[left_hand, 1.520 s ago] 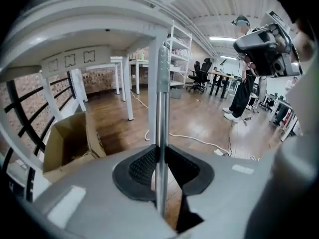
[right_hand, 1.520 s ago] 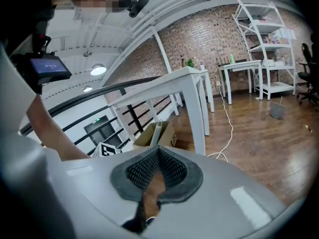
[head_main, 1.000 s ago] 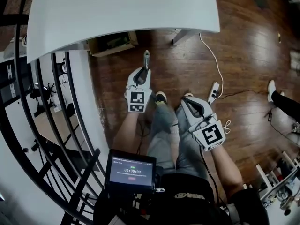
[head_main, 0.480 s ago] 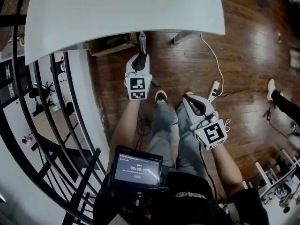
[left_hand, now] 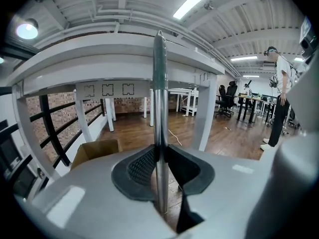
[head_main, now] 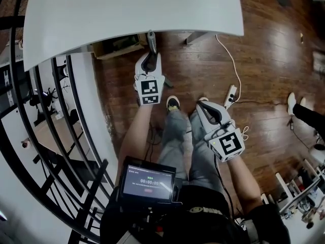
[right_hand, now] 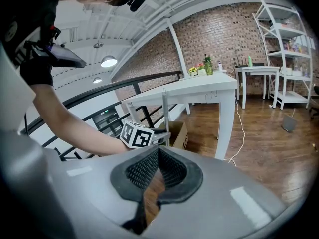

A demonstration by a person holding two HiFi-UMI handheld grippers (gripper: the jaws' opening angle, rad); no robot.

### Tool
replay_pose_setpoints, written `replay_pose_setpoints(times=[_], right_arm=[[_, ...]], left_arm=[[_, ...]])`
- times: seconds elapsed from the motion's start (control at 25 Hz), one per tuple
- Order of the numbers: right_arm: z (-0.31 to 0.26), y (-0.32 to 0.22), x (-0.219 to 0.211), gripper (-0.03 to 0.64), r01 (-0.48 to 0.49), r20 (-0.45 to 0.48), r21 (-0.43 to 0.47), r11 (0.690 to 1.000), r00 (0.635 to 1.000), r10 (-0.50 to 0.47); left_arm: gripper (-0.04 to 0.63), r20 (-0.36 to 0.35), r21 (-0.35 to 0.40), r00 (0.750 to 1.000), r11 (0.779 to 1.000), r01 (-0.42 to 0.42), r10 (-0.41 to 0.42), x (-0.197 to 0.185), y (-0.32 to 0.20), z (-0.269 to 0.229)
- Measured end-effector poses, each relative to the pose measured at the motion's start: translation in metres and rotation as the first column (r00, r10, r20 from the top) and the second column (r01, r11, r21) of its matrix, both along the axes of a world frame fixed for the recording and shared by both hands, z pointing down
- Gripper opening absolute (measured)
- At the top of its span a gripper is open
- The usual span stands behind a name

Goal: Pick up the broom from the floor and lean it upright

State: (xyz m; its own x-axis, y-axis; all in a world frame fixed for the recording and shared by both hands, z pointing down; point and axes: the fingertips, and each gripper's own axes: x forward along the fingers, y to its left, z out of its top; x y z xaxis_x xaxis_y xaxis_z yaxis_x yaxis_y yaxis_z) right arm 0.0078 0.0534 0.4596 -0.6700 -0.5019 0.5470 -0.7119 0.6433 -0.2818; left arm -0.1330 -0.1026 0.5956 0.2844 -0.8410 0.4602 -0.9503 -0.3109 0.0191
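Note:
The broom's metal handle (left_hand: 159, 83) stands nearly upright between the jaws of my left gripper (left_hand: 159, 158), which is shut on it. In the head view the left gripper (head_main: 151, 60) is held out ahead, and the handle's top (head_main: 151, 38) reaches the near edge of the white table (head_main: 127, 9). I cannot tell whether it touches the edge. The broom's head is hidden. My right gripper (head_main: 202, 104) hangs low over the person's legs, shut, with nothing between its fingers. In the right gripper view its jaws (right_hand: 158, 151) meet, and the left gripper's marker cube (right_hand: 137, 135) and the handle (right_hand: 164, 113) show beyond.
A cardboard box (head_main: 119, 47) sits under the table beside a black railing (head_main: 51, 111). A power strip with a white cable (head_main: 231, 96) lies on the wooden floor at the right. A small screen (head_main: 149, 179) hangs at the person's chest. Another person's shoe (head_main: 292, 103) is at far right.
My left gripper has carried the handle away from the body toward the table edge, where its top now sits. The right gripper has stayed put.

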Motion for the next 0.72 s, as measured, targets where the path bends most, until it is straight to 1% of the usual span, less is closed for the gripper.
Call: replay_pose_setpoints(times=[0.12, 0.28, 0.36, 0.52, 0.6, 0.72], right_arm=[[0.000, -0.001, 0.000, 0.005, -0.004, 0.005, 0.005, 1.000, 1.000, 0.004], [0.000, 0.002, 0.001, 0.005, -0.009, 0.004, 0.006, 1.000, 1.000, 0.009], [0.001, 0.004, 0.002, 0.005, -0.011, 0.006, 0.004, 1.000, 1.000, 0.011], [0.002, 0.004, 0.005, 0.003, -0.014, 0.005, 0.006, 1.000, 1.000, 0.014], [0.001, 0.004, 0.006, 0.003, -0.018, 0.007, 0.011, 1.000, 1.000, 0.018], [-0.002, 0.003, 0.010, 0.004, -0.022, 0.011, 0.020, 1.000, 1.000, 0.022]], left_arm=[[0.101, 0.025, 0.002, 1.000, 1.000, -0.004, 0.004, -0.001, -0.003, 0.001], [0.112, 0.042, -0.005, 0.999, 1.000, -0.010, 0.010, -0.002, -0.001, 0.003], [0.136, 0.044, -0.011, 0.999, 1.000, -0.021, 0.022, 0.000, 0.002, 0.004], [0.229, 0.060, -0.015, 0.997, 0.999, -0.039, 0.040, 0.003, 0.004, 0.006], [0.245, 0.070, -0.020, 0.996, 0.999, -0.047, 0.048, 0.002, 0.007, 0.005], [0.247, 0.067, -0.033, 0.997, 0.999, -0.039, 0.041, -0.003, 0.021, -0.001]])
